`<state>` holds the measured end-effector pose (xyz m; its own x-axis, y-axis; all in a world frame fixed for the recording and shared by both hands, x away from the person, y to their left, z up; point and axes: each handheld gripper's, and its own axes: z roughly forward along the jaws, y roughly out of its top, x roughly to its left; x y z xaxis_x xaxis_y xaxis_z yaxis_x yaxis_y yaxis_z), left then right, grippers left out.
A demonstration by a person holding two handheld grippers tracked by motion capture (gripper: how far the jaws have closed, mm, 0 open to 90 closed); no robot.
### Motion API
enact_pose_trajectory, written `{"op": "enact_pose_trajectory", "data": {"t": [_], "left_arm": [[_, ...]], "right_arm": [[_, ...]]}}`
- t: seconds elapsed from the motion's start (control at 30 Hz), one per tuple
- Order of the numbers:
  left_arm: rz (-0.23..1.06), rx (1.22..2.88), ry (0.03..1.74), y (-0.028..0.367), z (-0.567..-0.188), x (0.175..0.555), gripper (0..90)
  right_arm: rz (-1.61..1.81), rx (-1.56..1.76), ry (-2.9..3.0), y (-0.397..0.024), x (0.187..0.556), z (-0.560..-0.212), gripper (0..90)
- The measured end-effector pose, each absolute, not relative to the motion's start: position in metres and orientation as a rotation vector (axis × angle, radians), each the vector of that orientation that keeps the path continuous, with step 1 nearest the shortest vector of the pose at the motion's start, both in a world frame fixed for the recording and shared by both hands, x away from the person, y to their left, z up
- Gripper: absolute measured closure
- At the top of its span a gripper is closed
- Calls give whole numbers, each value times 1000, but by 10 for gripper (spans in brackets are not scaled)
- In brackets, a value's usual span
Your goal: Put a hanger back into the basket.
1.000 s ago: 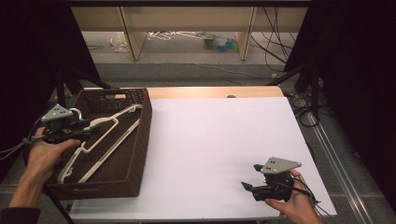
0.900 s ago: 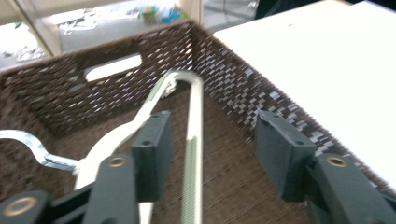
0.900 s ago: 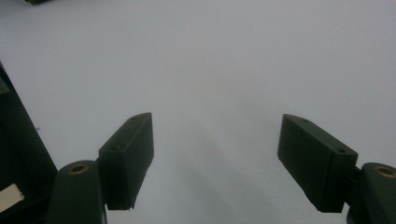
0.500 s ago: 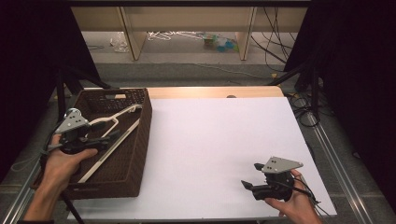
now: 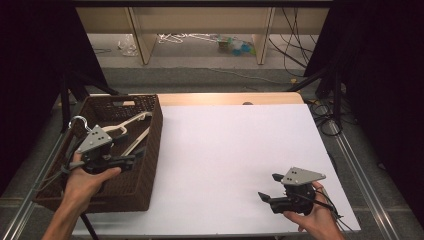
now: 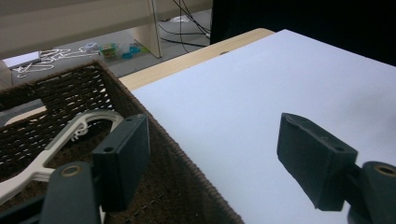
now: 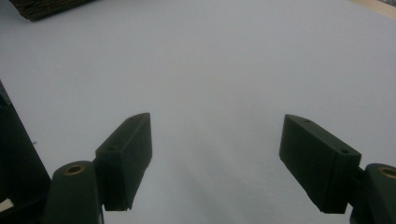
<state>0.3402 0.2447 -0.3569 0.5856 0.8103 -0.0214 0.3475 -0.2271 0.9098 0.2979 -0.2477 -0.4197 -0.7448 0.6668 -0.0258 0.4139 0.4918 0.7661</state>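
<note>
Left gripper (image 5: 131, 159), jaws spread and empty, poised over the dark brown woven wicker basket (image 5: 150, 150) holding white plastic hangers (image 6: 60, 140), presumably to pick one; right gripper (image 5: 267, 188), equally spread, rests idle on the white worktop (image 5: 235, 150).

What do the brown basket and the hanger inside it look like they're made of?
The basket looks like woven wicker or a rattan-style fibre, dark brown and matte; the braided weave shows on its walls. The hanger appears to be moulded plastic or painted wood, off-white and smooth, with a metal hook; I can't tell which.
</note>
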Motion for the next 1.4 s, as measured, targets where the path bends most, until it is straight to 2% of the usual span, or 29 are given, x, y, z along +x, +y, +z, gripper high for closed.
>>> {"op": "enact_pose_trajectory", "data": {"t": [0.13, 0.6, 1.4], "left_arm": [[569, 1813, 947, 236, -360, 339, 207], [554, 1780, 896, 214, -368, 329, 171], [565, 1788, 771, 172, -396, 282, 162]], "right_arm": [[1117, 912, 2412, -248, 298, -420, 265], [1145, 895, 2400, -248, 300, -423, 262], [1240, 893, 2355, -246, 300, -420, 238]]}}
